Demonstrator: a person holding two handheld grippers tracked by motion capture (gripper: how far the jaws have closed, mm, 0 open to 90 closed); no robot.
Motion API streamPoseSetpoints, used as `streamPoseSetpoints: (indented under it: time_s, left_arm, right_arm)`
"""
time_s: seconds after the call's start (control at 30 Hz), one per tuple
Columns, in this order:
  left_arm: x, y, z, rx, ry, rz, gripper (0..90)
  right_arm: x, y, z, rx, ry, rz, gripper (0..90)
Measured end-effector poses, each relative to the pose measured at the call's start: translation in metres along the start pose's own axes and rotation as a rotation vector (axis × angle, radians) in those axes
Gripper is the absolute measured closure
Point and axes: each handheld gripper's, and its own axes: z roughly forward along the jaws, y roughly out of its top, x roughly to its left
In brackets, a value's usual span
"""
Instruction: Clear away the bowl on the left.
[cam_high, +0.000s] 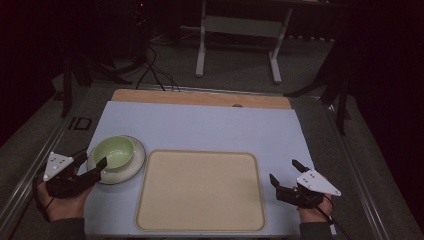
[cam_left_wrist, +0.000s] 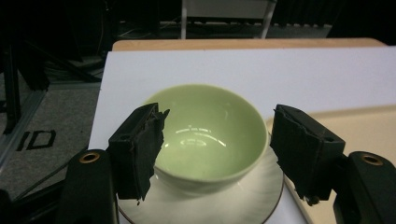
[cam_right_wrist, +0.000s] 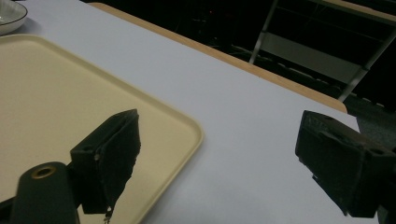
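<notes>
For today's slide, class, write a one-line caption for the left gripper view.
Open left gripper frames a pale green bowl sitting on a white saucer, beside a beige tray.

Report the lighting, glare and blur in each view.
High view: dim, grainy, background nearly black, the tray evenly lit. Left gripper view: pale glare streaks inside the green bowl; nearest jaw parts slightly soft. Right gripper view: dark room beyond the table, white mat evenly lit, no strong shadows.
</notes>
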Motion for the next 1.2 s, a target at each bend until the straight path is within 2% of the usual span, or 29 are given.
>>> streamPoseSetpoints:
  time_s: [0.2,0.43,0.6,1.03,1.2]
  left_arm:
    - [0.004,0.011,0.001,-0.015,0.011,-0.026,35.7]
    - [0.009,0.022,0.008,-0.009,0.017,-0.025,35.8]
    - [0.014,0.022,0.017,0.023,0.030,-0.031,35.7]
    - [0.022,0.021,0.033,0.060,0.068,-0.034,35.4]
    - [0.028,0.017,0.043,0.075,0.083,-0.057,34.8]
  right_arm:
    - [0.000,0.000,-0.001,-0.011,0.000,0.001,13.7]
    - [-0.001,0.000,-0.001,-0.016,-0.001,0.005,13.7]
    - [0.000,0.000,0.000,-0.014,-0.004,0.008,13.7]
    - [-0.001,0.001,-0.001,-0.022,-0.006,0.010,13.7]
    - [-0.001,0.001,-0.001,-0.024,-0.010,0.012,13.8]
